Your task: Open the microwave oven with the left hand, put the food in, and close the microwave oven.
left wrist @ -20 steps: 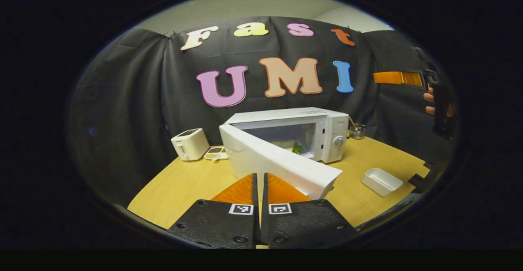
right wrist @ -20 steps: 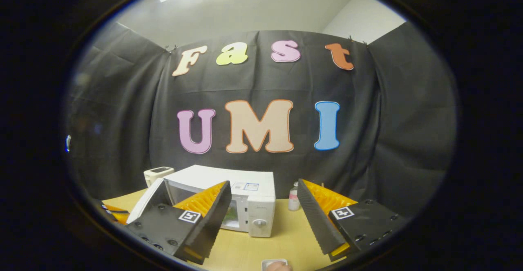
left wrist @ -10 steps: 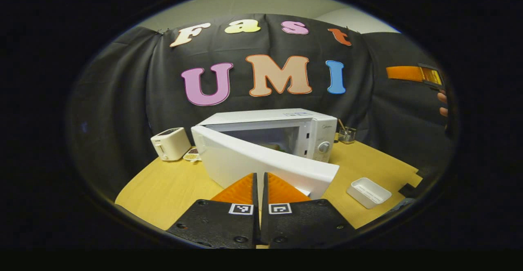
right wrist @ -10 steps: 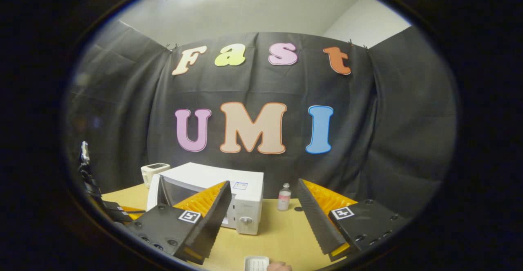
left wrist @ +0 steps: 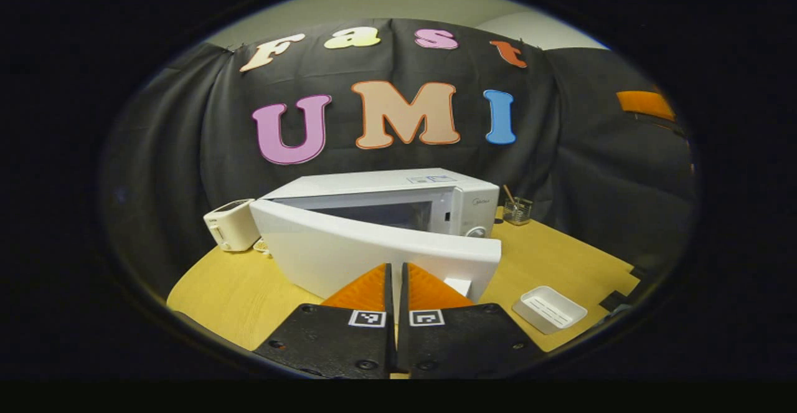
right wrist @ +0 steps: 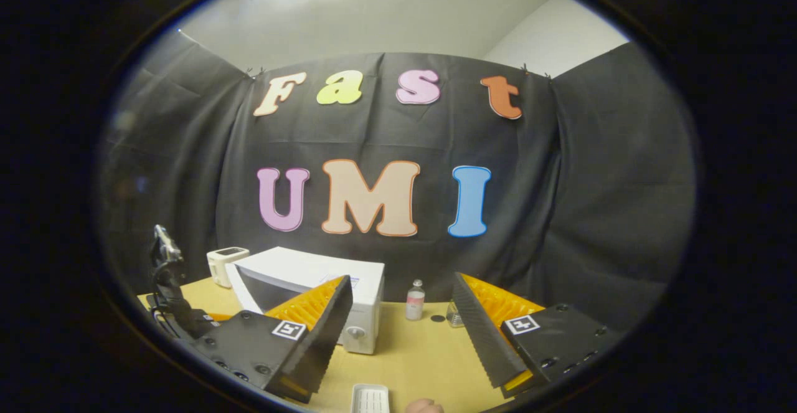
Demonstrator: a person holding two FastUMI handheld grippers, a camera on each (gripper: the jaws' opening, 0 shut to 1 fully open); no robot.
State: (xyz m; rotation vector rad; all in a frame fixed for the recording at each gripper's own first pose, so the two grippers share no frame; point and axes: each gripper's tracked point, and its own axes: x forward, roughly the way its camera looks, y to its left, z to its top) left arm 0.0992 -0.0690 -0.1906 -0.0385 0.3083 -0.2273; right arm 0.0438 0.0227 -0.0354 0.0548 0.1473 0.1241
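Note:
The white microwave (left wrist: 386,184) stands mid-table with its door (left wrist: 367,252) partly open, swung most of the way toward the front. My left gripper (left wrist: 396,270) is shut with nothing between its orange fingers, and their tips sit against the door's outer face near its free edge. The door hides the inside, so no food can be made out. My right gripper (right wrist: 400,279) hangs open and empty, high above the table's right side, with the microwave (right wrist: 324,276) behind its left finger. One of its orange fingers (left wrist: 644,104) shows at the far right of the left gripper view.
A white toaster (left wrist: 230,225) stands left of the microwave. A small glass jar (left wrist: 517,210) and a bottle (right wrist: 414,301) sit to its right. An empty white tray (left wrist: 549,309) lies near the wooden table's (left wrist: 560,254) front right edge. The left gripper's handle (right wrist: 168,276) rises at left.
The microwave door has swung from wide open toward the oven front, with my shut left gripper following it. The right gripper has drifted away to the right, still open.

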